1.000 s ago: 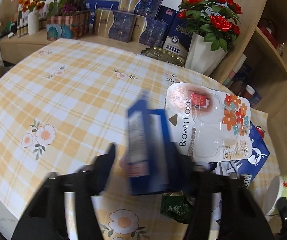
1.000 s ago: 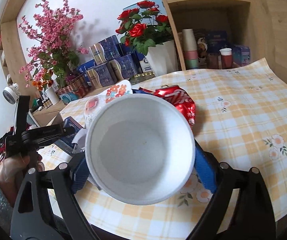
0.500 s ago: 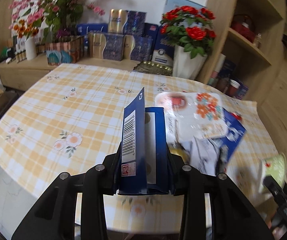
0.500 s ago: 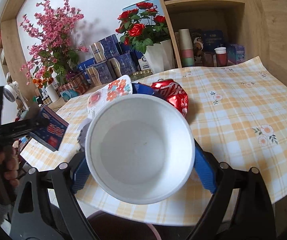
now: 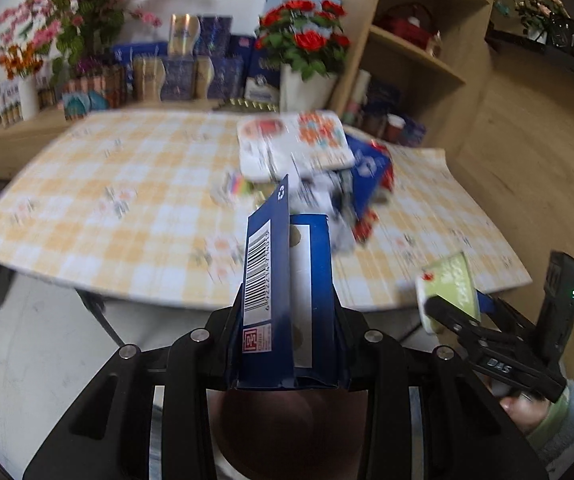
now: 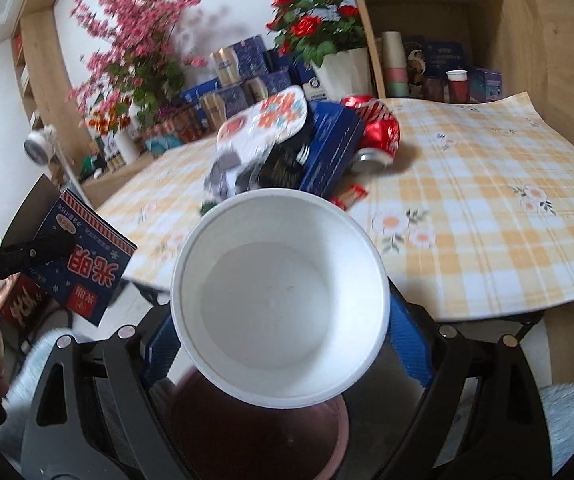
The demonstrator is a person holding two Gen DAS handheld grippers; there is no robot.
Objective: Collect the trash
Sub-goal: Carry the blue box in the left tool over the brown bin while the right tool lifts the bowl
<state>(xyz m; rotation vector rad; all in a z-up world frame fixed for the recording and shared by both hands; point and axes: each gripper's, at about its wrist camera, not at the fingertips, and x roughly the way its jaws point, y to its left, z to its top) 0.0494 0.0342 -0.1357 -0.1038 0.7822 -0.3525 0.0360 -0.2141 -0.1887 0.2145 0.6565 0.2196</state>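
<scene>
Premises: a domestic living or dining room. Evidence follows. The worktop carries a yellow-and-white checked cloth printed with flowers. Behind it, a low wooden sideboard holds a row of blue gift boxes, a white vase of red artificial roses and a tall spray of pink blossom. A built-in wooden shelf unit beside these stores stacked paper cups and small cartons. Wood-panelled wall to the right; pale floor below. Household packaging litter lies piled mid-worktop.
</scene>
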